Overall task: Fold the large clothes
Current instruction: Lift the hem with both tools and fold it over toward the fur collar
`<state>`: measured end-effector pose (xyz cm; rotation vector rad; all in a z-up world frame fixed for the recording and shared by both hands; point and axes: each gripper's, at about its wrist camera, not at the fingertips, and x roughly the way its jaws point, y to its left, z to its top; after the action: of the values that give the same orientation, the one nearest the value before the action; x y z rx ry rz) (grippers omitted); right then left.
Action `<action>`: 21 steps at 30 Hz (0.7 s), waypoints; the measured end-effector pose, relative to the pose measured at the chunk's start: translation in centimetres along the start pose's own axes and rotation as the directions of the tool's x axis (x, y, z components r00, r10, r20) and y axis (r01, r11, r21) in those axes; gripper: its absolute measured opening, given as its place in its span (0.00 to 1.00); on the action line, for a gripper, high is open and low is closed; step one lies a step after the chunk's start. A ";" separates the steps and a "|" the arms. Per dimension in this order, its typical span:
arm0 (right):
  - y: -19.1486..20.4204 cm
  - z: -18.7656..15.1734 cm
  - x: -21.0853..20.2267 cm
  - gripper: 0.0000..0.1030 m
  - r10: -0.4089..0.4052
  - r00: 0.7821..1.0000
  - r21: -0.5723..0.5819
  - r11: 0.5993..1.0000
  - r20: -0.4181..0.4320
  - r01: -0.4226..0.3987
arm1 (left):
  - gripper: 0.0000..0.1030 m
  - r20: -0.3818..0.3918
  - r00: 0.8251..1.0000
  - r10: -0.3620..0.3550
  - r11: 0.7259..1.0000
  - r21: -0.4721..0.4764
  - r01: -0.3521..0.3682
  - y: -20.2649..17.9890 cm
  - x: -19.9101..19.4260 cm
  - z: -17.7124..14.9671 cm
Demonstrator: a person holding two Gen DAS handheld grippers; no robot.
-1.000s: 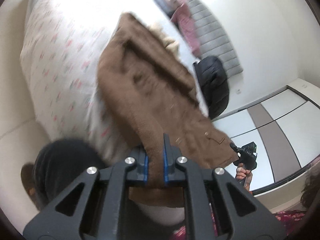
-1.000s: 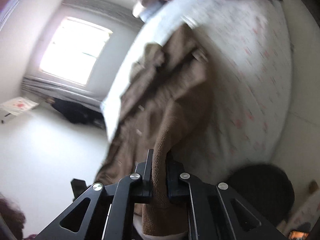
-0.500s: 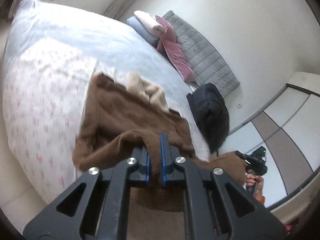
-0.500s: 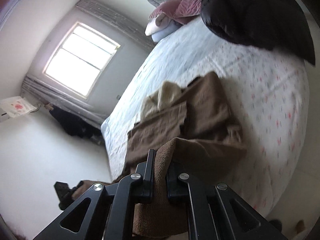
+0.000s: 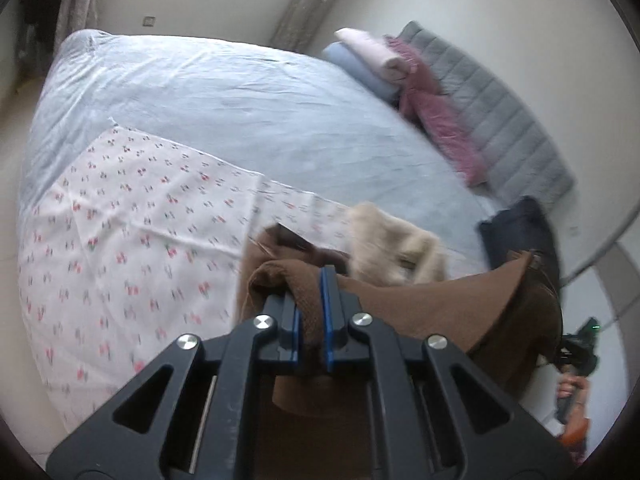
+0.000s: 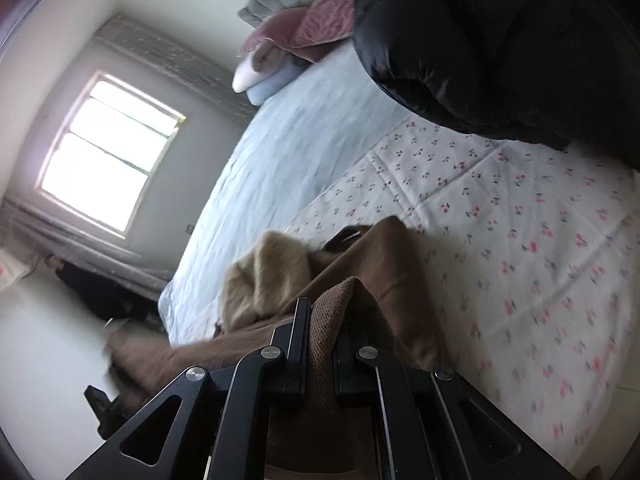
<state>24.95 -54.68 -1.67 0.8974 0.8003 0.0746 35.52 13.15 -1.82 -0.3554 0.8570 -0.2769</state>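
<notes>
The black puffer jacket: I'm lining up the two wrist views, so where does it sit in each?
Left wrist: black puffer jacket at the right edge, behind the brown coat.
Right wrist: it fills the top right.
Shared landmark: the pink cushion.

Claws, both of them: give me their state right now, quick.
Left claw: closed, holding a bunched edge of the brown coat.
Right claw: closed, holding another edge of the brown coat.
</notes>
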 end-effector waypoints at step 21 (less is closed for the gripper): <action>1.2 4.9 5.1 0.70 -0.034 0.998 -0.241 0.969 0.061 0.048 | 0.80 -0.028 0.993 0.118 0.958 0.268 -0.106 1.1 5.7 3.3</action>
<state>32.13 -55.28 -2.01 0.6484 0.7387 0.1081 41.69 12.66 -4.19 -0.0499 0.8674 -0.2908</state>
